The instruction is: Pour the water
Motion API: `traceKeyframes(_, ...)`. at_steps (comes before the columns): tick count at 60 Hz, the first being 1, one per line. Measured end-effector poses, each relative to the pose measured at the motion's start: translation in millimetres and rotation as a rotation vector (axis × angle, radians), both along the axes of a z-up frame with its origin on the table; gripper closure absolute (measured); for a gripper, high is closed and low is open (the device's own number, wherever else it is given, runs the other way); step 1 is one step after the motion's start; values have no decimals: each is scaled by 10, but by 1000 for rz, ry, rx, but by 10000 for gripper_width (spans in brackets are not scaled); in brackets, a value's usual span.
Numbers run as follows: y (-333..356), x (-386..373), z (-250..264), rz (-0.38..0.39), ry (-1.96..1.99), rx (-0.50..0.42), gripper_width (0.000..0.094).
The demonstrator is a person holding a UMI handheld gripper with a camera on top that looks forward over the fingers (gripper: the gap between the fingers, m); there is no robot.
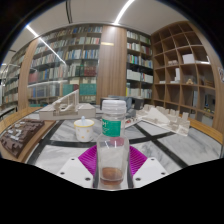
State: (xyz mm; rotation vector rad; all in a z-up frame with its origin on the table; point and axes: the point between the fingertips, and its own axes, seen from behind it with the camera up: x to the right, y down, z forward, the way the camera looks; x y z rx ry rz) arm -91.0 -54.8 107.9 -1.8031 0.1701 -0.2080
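A clear plastic bottle (pixel 113 140) with a white cap and a green label stands upright between my fingers, its base low in the gripper (pixel 112 165). Both purple pads (pixel 88 160) press on the bottle's sides, so the gripper is shut on it. The bottle looks lifted above the marble table (pixel 185 145). Beyond the bottle, a little to its left, a small pale cup with a yellowish top (pixel 83 128) stands on the table.
White architectural models (pixel 60 105) and flat boards lie along the table behind and to both sides. Tall bookshelves (pixel 70 55) fill the back wall, and wooden cubby shelves (pixel 190 65) stand on the right.
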Motion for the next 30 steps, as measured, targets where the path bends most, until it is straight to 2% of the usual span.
traceKeyframes(8,217,606,538,-101,-270,23,545)
traceKeyframes(18,797,1119,1533,-230,-791,55,548)
traceKeyframes(20,896,1171,1799,-237,-908,60,547)
traceKeyframes(26,1336,959,2177,-256,-1250,57,550)
traceKeyframes(30,1601,747,2301,-224,-1504,42,549)
